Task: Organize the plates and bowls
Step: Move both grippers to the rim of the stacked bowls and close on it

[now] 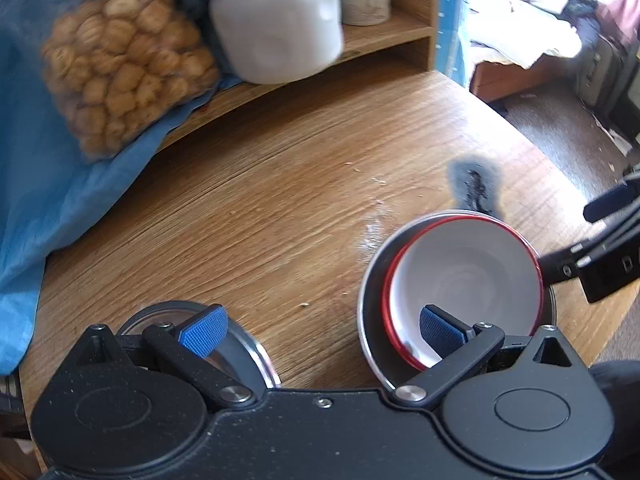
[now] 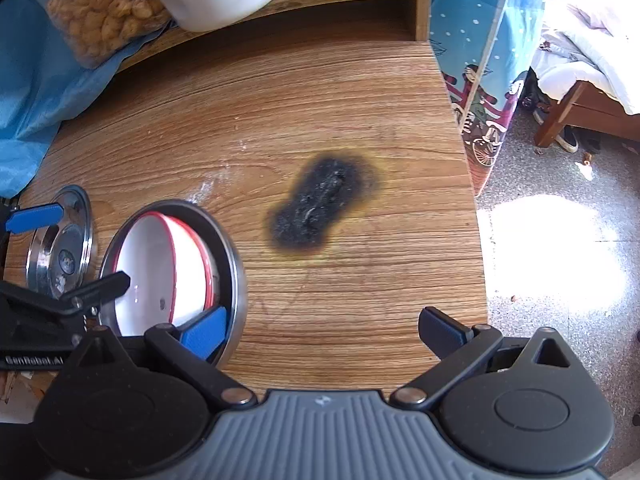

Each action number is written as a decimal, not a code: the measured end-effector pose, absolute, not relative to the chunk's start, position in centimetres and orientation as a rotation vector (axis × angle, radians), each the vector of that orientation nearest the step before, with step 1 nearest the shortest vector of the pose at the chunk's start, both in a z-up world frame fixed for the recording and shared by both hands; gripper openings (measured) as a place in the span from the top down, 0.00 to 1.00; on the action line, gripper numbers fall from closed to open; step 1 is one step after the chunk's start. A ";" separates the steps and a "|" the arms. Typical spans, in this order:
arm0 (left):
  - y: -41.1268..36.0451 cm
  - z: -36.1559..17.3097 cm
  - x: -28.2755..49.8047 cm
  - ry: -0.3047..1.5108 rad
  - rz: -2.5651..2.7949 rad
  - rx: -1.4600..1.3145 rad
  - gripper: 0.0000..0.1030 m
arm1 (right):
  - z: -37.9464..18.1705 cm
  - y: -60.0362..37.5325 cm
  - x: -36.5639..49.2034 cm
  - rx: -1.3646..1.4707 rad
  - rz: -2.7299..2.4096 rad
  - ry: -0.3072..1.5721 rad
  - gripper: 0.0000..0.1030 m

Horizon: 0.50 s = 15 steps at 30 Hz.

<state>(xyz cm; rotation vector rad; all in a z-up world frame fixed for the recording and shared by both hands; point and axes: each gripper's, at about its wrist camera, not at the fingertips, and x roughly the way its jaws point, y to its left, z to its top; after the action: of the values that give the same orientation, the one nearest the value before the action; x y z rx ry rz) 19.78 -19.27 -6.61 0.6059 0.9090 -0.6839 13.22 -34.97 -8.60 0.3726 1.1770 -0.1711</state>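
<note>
A: Surface and room?
B: Wood-grain desk [image 2: 360,300] with a black burn mark [image 2: 320,208] mid-top. Low wooden shelf [image 1: 400,36] at the back carries a white jug [image 1: 280,32] and a bag of walnuts [image 1: 120,64] on blue cloth [image 1: 48,184]. Speckled floor [image 2: 560,280] and a bed [image 2: 580,64] to the right.
A: Dishes?
B: White red-rimmed bowl [image 1: 464,276] sits tilted inside a steel plate [image 1: 370,304], left of the burn. Second steel plate [image 2: 60,240] just beside it.
A: Tools?
B: Left tool [image 1: 320,330] spread wide, empty; right pad over the bowl, left pad over the second plate. Right tool [image 2: 322,332] also spread wide, holding nothing; left pad at the plate rim, contact unclear.
</note>
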 end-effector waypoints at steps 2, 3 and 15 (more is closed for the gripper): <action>-19.5 -6.6 19.5 0.904 -0.692 0.618 0.01 | -8.6 -35.3 13.0 0.379 -0.184 1.174 0.00; -19.5 -6.5 19.5 0.903 -0.695 0.616 0.01 | -8.6 -35.5 12.9 0.383 -0.192 1.173 0.00; -17.4 -6.6 19.6 1.002 -0.718 0.594 0.01 | -8.9 -36.5 12.3 0.398 -0.228 1.178 0.00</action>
<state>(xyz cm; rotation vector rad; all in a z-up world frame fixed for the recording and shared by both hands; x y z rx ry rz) 19.55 -17.42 -6.55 0.5943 1.0019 -0.7181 12.32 -36.47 -8.94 0.3975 1.1776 -0.2277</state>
